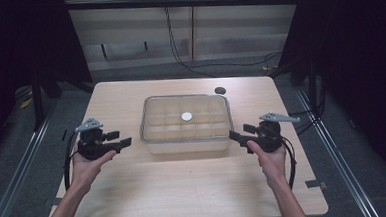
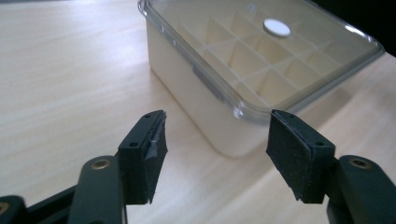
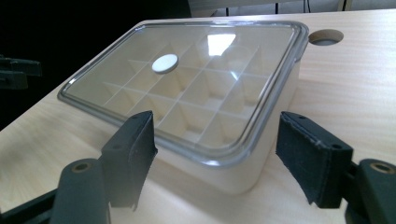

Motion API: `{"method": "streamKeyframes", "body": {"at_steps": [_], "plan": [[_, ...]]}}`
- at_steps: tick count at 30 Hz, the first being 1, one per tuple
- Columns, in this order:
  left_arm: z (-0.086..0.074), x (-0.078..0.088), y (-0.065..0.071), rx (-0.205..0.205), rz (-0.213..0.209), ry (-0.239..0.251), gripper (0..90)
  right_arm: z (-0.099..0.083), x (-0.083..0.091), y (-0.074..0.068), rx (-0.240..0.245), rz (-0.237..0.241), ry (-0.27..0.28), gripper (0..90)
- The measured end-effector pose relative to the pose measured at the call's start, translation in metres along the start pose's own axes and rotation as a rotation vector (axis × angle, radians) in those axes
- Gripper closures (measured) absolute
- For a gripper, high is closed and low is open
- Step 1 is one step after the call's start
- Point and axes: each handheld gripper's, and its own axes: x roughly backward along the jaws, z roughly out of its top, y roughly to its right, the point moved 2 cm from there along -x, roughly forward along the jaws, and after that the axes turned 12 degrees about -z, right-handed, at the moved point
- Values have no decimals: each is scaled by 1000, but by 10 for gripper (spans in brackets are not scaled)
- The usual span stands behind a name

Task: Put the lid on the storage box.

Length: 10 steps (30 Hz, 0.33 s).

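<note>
Cream compartment box w/ clear lid, centre of wooden table, slightly toward far edge; interior split by grid dividers. White round disc at lid centre. Dark round hole in tabletop just beyond box's far right corner. Left gripper near box's left end, right gripper just beside its right end; each held in a hand, pointing inward at box. Both sets of jaws spread wide, gripping nothing, apart from box. Black pads face a near corner of box.

Glossy clear plastic lid; matt wood table.
</note>
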Motion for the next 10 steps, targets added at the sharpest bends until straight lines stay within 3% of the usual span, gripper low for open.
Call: {"method": "streamKeyframes", "body": {"at_steps": [6,8,10], "plan": [[-25,12,9,-9,7,-7,357,-21,17,0,-6,-14,9,287],[-31,15,9,3,-3,4,353,-27,19,1,6,-36,8,286],[-38,16,11,25,18,10,346,-33,22,4,-1,-37,14,284]]}}
